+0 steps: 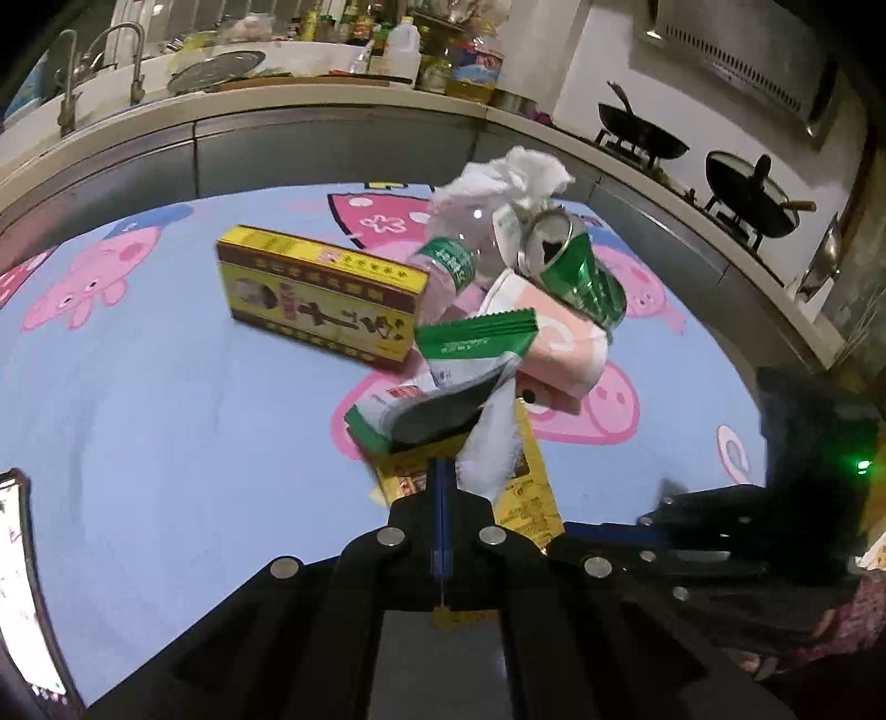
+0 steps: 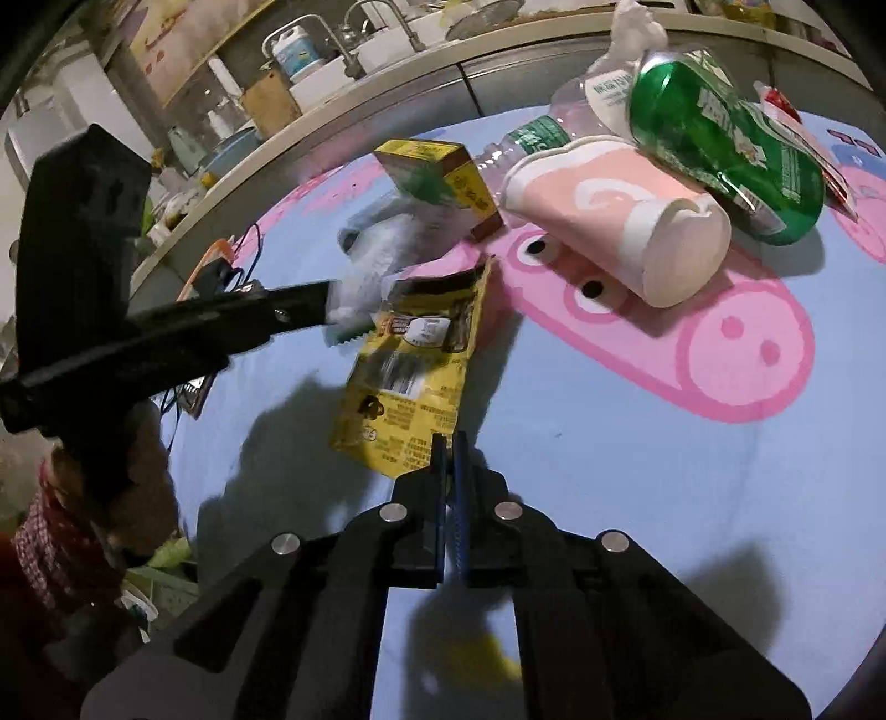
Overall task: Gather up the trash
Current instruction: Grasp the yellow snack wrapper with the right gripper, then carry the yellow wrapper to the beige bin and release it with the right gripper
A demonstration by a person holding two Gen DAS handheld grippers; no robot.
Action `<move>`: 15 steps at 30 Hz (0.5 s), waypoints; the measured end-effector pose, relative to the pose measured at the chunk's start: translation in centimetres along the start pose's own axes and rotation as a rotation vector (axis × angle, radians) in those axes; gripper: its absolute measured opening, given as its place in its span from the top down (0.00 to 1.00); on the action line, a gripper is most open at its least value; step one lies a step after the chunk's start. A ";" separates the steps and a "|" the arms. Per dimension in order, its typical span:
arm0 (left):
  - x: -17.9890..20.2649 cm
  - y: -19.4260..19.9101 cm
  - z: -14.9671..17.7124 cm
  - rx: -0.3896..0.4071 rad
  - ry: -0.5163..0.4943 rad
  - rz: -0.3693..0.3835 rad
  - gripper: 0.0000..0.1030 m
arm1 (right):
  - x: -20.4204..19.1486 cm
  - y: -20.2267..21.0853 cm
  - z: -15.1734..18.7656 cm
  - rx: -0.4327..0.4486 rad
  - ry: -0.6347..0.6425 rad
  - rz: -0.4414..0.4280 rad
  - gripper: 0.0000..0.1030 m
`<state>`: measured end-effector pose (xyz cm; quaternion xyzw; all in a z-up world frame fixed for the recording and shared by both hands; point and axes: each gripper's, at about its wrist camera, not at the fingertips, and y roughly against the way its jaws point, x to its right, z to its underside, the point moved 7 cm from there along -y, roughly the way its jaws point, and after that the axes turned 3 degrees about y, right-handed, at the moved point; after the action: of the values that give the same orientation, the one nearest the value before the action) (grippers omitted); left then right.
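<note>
Left claw point(image 1: 443, 471): we see it closed low in the middle of the left wrist view, with the green-and-white wrapper point(image 1: 443, 382) pinched at its tip; the wrapper stands up above the blue pads.
Right claw point(image 2: 451, 459): closed, low centre of the right wrist view, biting the near edge of the yellow packet point(image 2: 410, 365), which slopes up and away from it.
Trash pile: in the upper right of the right wrist view lie a pink paper cup point(image 2: 626, 221) on its side, a crushed green can point(image 2: 731, 160) leaning on it, a clear plastic bottle point(image 2: 531, 138) behind, and a white tissue point(image 2: 637, 27) at the top. A yellow box point(image 1: 321, 299) sits left of centre in the left wrist view.
Desk point(image 1: 166, 415): covered by a blue cloth with pink pig pictures; all the trash rests on it or hangs just above it.
Risk, overlap: the two wrappers touch or cross near the claws, so we judge that pulling one away could drag or tear the other.
Risk, thin grip: each claw holds only an edge, so a quick swing could let the slick film slip out.
Risk, pile: the can leans loosely and could roll if the cup is bumped.
Hand pose: both claws point forward and down at the desk, side by side and close; the left one enters the right wrist view from the left edge, a patterned sleeve point(image 2: 50, 531) behind it.
</note>
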<state>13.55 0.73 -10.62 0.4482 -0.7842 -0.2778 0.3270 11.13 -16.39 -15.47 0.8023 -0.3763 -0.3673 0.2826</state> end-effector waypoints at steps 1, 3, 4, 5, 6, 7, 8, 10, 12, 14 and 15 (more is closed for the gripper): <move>0.0 0.7 0.0 0.005 0.005 0.003 1.00 | -0.1 0.4 0.0 0.006 0.010 0.004 0.98; 0.2 1.3 -0.2 0.009 0.002 0.004 0.97 | 0.0 1.1 0.0 0.023 0.013 0.015 0.99; 0.3 1.5 -0.3 0.013 -0.007 -0.006 0.84 | 0.3 1.6 0.1 0.032 0.004 0.019 0.99; 0.7 1.6 -0.4 0.016 -0.029 -0.017 0.73 | 0.6 1.8 0.0 0.036 -0.006 0.020 0.99; 1.0 1.6 -0.6 0.020 -0.047 -0.031 0.48 | 0.9 2.1 0.1 0.041 -0.016 0.024 0.99; 1.3 1.6 -0.8 0.033 -0.066 -0.049 0.30 | 1.1 2.3 0.1 0.044 -0.021 0.027 0.99; 1.7 1.6 -1.0 0.047 -0.087 -0.060 0.29 | 1.2 2.4 0.1 0.046 -0.025 0.030 0.99; 2.7 1.4 -1.1 0.044 -0.139 -0.069 0.29 | 1.5 2.6 0.2 0.050 -0.031 0.036 0.99; 3.0 1.0 -1.2 0.041 -0.168 -0.089 0.29 | 1.8 2.9 0.2 0.056 -0.032 0.043 0.99; 3.0 0.2 -1.2 0.027 -0.185 -0.094 0.32 | 2.0 3.3 0.4 0.061 -0.036 0.045 0.99; 3.0 -0.2 -1.2 0.018 -0.188 -0.094 0.39 | 2.2 3.4 0.4 0.062 -0.038 0.047 0.99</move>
<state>13.38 -2.12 -9.22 0.4593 -0.7921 -0.3266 0.2345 10.45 -20.09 -14.04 0.7944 -0.4115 -0.3639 0.2590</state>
